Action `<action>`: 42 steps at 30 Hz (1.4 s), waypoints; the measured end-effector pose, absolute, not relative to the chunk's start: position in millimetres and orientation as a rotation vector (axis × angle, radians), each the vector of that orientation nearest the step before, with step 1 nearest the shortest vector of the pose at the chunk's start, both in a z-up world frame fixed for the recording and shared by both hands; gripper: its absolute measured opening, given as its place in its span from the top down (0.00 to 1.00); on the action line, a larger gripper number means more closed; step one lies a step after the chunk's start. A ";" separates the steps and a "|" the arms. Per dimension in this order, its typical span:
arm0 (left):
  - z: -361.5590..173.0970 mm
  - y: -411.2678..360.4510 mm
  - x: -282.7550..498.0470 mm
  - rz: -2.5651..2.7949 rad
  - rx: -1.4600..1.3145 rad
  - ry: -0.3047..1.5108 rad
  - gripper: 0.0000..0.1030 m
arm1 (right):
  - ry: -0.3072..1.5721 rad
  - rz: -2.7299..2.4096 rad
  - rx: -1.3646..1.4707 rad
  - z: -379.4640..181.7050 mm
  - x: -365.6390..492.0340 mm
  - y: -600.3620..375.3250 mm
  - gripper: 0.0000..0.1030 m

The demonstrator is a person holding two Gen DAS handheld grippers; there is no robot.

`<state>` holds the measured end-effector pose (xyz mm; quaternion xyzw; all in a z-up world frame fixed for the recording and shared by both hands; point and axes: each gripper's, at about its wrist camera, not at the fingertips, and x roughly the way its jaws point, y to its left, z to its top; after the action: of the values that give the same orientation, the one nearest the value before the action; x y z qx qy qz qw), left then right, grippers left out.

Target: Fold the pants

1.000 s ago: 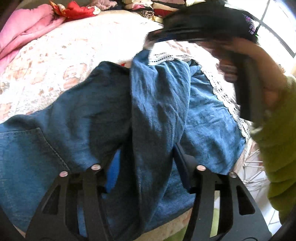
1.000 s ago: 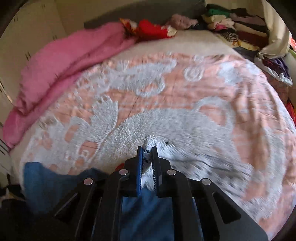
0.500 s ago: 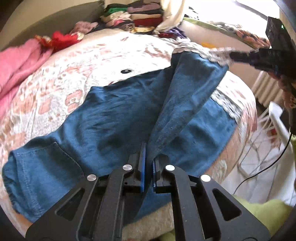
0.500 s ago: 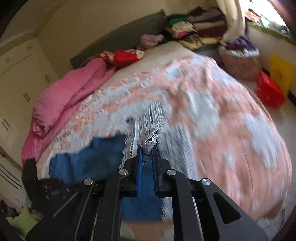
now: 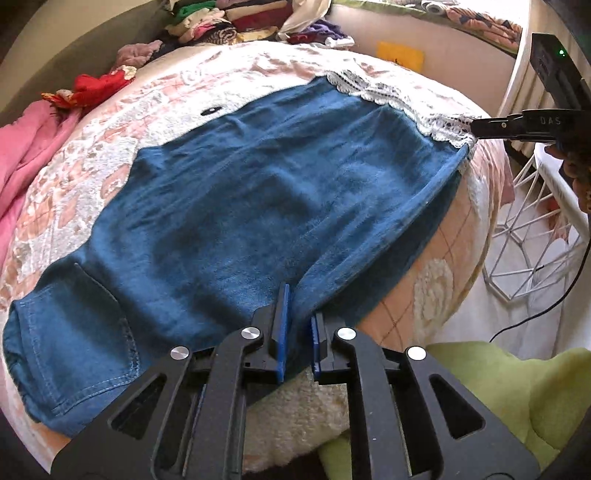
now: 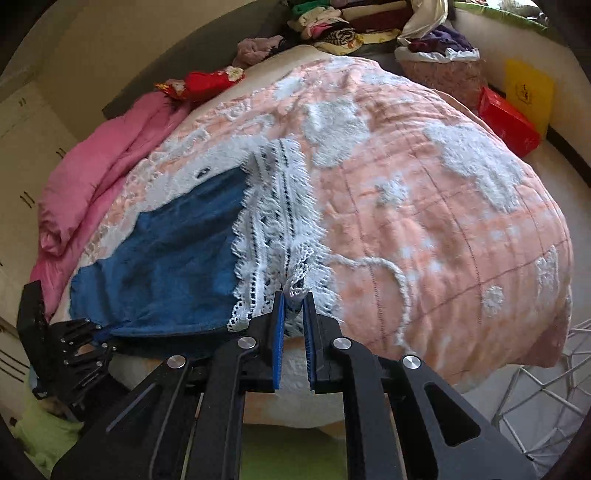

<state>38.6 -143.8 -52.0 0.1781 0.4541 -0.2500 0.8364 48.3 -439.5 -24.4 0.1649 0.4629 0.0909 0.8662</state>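
Observation:
Blue denim pants (image 5: 240, 206) with a white lace hem (image 5: 402, 99) lie spread across the bed, one leg folded over the other, waist pocket at the near left. My left gripper (image 5: 298, 306) is shut on the near edge of the pants by the bed's front edge. My right gripper (image 6: 293, 295) is shut on the lace hem (image 6: 273, 221) at the leg end. It shows in the left wrist view as a black tool (image 5: 517, 127) at the far right, with the left gripper (image 6: 85, 328) at the lower left of the right wrist view.
The bed (image 6: 424, 206) has a peach and white quilt. A pink duvet (image 6: 96, 177) and a red cloth (image 6: 199, 83) lie at its far side, with piled clothes (image 6: 332, 26) behind. A white wire basket (image 5: 535, 236) stands beside the bed; a red box (image 6: 508, 120) sits on the floor.
The raised leg has been pulled rightward and laid flat over the other leg. My left gripper went from open around the fabric to shut on it. My right gripper swung right, stretching the lace hem.

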 end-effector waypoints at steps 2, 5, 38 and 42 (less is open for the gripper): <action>-55.1 -146.2 38.3 -0.525 0.391 0.965 0.94 | 0.987 0.184 0.355 -31.8 49.3 -442.5 0.91; -56.9 -146.5 38.6 -0.522 0.397 0.966 0.94 | 1.012 0.170 0.352 -39.2 48.4 -442.2 0.91; -30.5 -11.6 64.7 -0.138 0.075 0.957 0.30 | 1.011 0.290 0.163 -33.6 65.3 -381.3 0.60; -10.5 -11.9 62.9 -0.173 0.034 0.906 0.26 | 0.921 0.279 0.168 -8.0 69.3 -391.7 0.53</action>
<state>62.9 -11.9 -10.5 0.0163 0.4369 -0.0834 0.8955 69.3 -391.7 -8.0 0.0805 0.4426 0.1342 0.8830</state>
